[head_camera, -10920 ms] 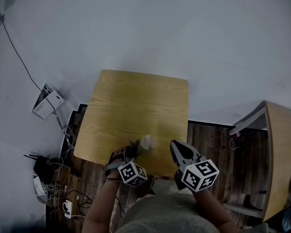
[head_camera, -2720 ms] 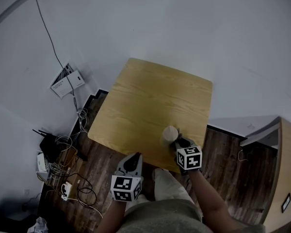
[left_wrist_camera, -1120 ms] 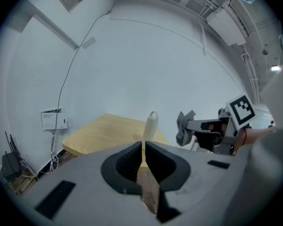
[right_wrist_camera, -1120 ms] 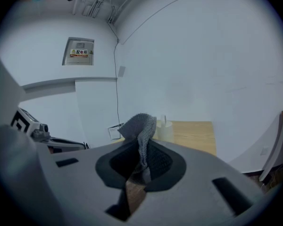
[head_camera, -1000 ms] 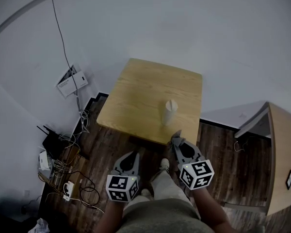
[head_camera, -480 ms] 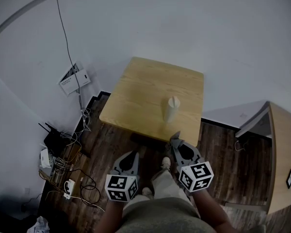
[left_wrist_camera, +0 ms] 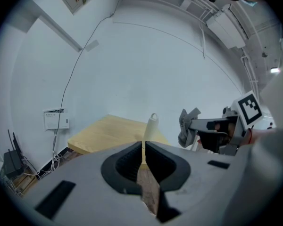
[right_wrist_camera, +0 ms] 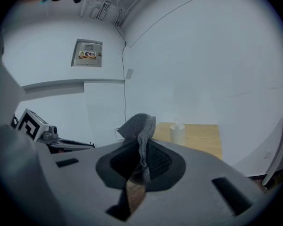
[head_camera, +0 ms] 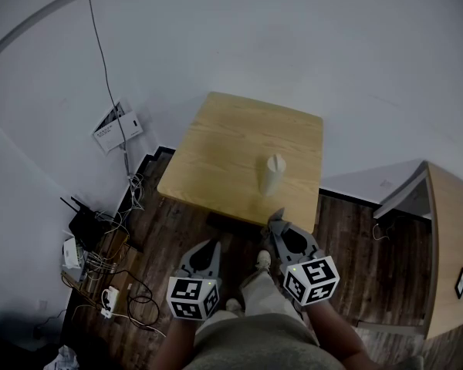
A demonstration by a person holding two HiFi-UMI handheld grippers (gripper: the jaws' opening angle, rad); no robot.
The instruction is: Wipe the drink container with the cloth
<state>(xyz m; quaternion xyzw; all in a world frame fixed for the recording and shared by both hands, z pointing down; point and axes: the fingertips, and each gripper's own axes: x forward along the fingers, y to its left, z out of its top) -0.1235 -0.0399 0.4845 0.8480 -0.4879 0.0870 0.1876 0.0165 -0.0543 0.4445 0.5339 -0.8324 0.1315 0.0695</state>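
Note:
A tall white drink container stands upright near the front right of the light wooden table. It also shows in the left gripper view as container and in the right gripper view as container. My right gripper hangs over the floor just short of the table's front edge, shut on a grey cloth. The cloth sticks up from its jaws. My left gripper is lower left, away from the table, shut and empty. Neither touches the container.
Dark wooden floor lies under both grippers. Cables and small devices clutter the floor on the left. A wall box with a cord sits on the white wall. A wooden cabinet stands at the right. The person's shoe is between the grippers.
Seconds ago the grippers worked at the container on the table; now both hang back over the floor. Within the last second the right gripper with the cloth only drifted slightly.

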